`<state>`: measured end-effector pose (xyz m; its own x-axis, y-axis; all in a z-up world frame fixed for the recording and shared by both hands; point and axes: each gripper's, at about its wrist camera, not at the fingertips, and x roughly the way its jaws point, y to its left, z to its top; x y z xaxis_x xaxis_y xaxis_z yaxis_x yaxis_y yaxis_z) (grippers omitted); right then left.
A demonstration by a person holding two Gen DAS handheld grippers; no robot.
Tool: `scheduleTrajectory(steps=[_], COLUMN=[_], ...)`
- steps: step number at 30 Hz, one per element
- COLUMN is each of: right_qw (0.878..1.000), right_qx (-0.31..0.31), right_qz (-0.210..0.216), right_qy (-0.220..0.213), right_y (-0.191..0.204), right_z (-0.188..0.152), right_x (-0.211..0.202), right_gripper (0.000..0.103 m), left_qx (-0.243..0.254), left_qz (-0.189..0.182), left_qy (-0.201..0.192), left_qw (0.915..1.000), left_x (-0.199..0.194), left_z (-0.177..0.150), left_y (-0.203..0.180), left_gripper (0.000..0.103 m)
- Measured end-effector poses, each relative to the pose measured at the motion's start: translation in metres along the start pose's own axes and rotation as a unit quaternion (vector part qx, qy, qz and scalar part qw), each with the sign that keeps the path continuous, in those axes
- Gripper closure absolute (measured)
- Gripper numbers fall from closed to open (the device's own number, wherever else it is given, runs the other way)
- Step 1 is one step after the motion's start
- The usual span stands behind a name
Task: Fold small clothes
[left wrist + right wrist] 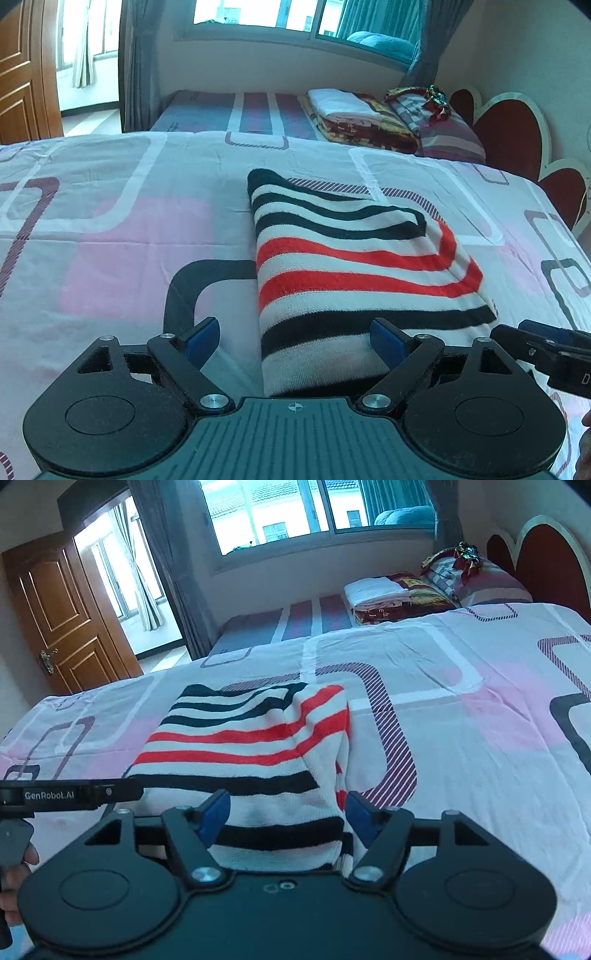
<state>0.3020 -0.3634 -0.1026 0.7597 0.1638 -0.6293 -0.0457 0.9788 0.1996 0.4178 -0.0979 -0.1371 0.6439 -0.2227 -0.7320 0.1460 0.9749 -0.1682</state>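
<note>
A small knitted garment with black, red and white stripes (354, 266) lies folded into a narrow block on the pink and white patterned bedsheet (110, 229). My left gripper (293, 341) is open, its blue pads on either side of the garment's near left corner, just above it. My right gripper (286, 818) is open too, straddling the garment's (251, 746) near right corner. The right gripper shows at the right edge of the left wrist view (546, 347), and the left gripper at the left edge of the right wrist view (70, 794).
A stack of folded blankets (354, 118) and a striped pillow (443, 129) lie at the far side of the bed by a red and white headboard (517, 136). A window and grey curtains are behind. A wooden door (62, 616) stands at the left.
</note>
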Motion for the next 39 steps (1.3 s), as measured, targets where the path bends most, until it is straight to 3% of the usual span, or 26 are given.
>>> scheduleTrajectory(steps=[4,15,21,23,27,30,34,39], right_qw=[1.000,0.993,0.985,0.985,0.981,0.981,0.977,0.985], right_qx=[0.019,0.066,0.118,0.114,0.123,0.112,0.127,0.105], right_qz=[0.008,0.051,0.077,0.085,0.110,0.119,0.128,0.098], right_qy=[0.007,0.083,0.096,0.096,0.107,0.107,0.110,0.095], right_y=[-0.010,-0.036,-0.057,-0.058,-0.056,-0.054,-0.061,-0.049], right_z=[0.006,0.019,0.013,0.013,0.012,0.013,0.012,0.013], right_x=[0.011,0.062,0.077,0.079,0.079,0.072,0.082,0.078], right_gripper=[0.032,0.031,0.030,0.029,0.063,0.066,0.062,0.067], left_qx=[-0.009,-0.066,-0.086,-0.083,-0.080,-0.076,-0.072,-0.044], left_qz=[-0.001,-0.076,-0.118,-0.114,-0.107,-0.106,-0.094,-0.074], left_qy=[0.004,0.045,0.064,0.065,0.061,0.059,0.055,0.043], left_qw=[1.0000,0.9939,0.9872,0.9879,0.9891,0.9897,0.9914,0.9953], left_x=[0.011,0.047,0.061,0.062,0.055,0.057,0.065,0.052], left_z=[0.003,0.005,0.004,0.005,0.008,0.008,0.009,0.009], left_y=[0.004,0.018,0.016,0.010,0.003,0.000,-0.007,-0.018], left_gripper=[0.001,0.002,0.020,0.023,0.035,0.036,0.036,0.044])
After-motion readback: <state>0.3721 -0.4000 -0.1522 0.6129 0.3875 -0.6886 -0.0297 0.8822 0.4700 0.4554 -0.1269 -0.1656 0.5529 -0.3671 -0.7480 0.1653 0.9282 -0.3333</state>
